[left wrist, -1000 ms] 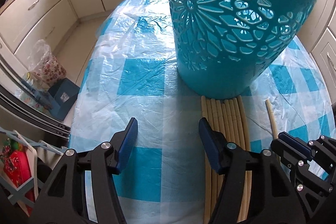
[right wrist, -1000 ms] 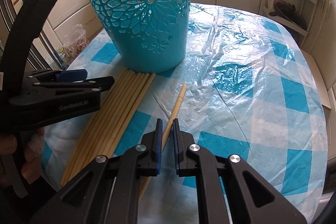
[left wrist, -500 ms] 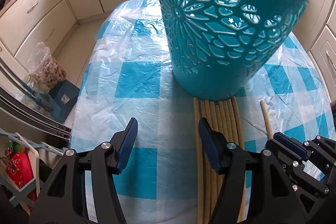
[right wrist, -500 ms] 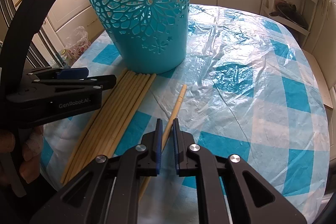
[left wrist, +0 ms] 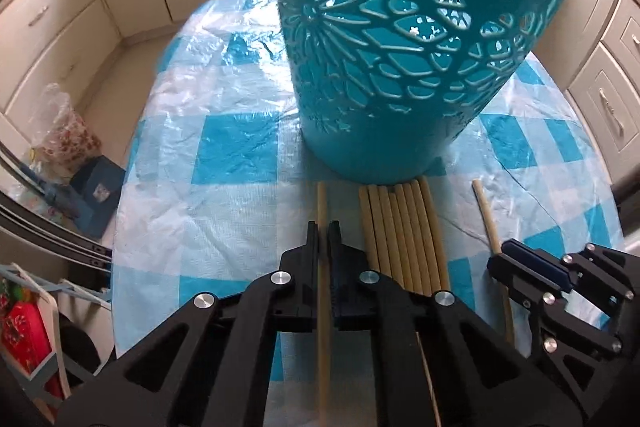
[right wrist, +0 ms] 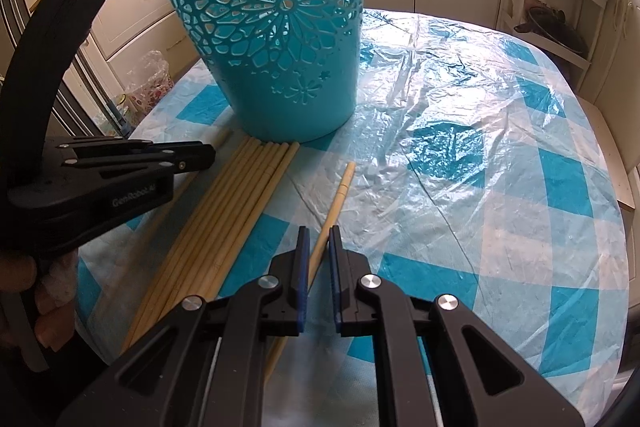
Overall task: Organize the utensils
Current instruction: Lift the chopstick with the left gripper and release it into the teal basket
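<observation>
A teal cut-out basket [left wrist: 400,39] stands on the blue-and-white checked tablecloth [left wrist: 240,147]; it also shows in the right wrist view [right wrist: 276,39]. Several pale chopsticks [left wrist: 404,235] lie side by side in front of it, seen too in the right wrist view [right wrist: 236,211]. My left gripper [left wrist: 323,231] is shut on one chopstick [left wrist: 322,203] pulled left of the bundle. My right gripper [right wrist: 318,239] is shut on a single chopstick [right wrist: 340,195] lying right of the bundle. The right gripper also shows in the left wrist view [left wrist: 520,263], the left gripper in the right wrist view [right wrist: 200,155].
Kitchen cabinets [left wrist: 60,27] surround the table. A plastic bag [left wrist: 68,131] and a blue box [left wrist: 96,187] sit on the floor to the left. A rack with pans [right wrist: 552,23] stands at the far right. The table edge runs close below both grippers.
My left gripper was open beside the bundle and is now shut on one chopstick, set apart to the left. My right gripper stays on its single chopstick.
</observation>
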### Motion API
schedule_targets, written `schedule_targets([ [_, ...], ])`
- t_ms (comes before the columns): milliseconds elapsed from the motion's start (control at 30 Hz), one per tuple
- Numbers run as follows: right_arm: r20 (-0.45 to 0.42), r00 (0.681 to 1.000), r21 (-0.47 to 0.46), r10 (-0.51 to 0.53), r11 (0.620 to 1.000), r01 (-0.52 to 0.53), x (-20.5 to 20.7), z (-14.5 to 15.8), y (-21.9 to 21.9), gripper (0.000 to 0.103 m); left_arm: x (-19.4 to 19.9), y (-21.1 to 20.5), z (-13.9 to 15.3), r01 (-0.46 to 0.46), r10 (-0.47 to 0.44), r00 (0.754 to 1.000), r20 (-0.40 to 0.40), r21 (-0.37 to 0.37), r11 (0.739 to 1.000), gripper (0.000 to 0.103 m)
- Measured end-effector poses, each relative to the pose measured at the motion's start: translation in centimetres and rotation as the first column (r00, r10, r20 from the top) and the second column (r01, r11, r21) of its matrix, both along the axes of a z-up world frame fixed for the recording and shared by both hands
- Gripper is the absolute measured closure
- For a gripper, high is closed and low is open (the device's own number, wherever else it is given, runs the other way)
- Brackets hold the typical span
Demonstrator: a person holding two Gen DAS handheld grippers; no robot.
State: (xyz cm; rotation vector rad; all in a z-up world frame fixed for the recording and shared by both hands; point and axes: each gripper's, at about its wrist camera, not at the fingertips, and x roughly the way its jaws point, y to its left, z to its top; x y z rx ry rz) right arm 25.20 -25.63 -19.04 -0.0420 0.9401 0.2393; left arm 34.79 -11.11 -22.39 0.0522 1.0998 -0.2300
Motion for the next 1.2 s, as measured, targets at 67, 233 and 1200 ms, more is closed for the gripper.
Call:
schedule_targets([
  [67,-0.002,1.0,0.005,0.0,1.0,0.0,0.0,0.0,-0.1,0.093,-0.7,1.4,1.5,-0.021,0.022,1.0,0.017,-0.036,0.999,0.098],
  [233,-0.003,1.0,0.006,0.0,1.0,0.0,0.1,0.0,-0.2,0.093,-3.2,5.4,9.7,-0.063,0.098,0.976,0.197,-0.175,0.983,0.098],
  [1200,0.0,1.0,-0.008,0.026,1.0,-0.026,0.3,0.0,0.5,0.076,4.9,-1.4,13.6,-0.07,0.121,0.837,0.534,-0.114,0.991,0.092],
])
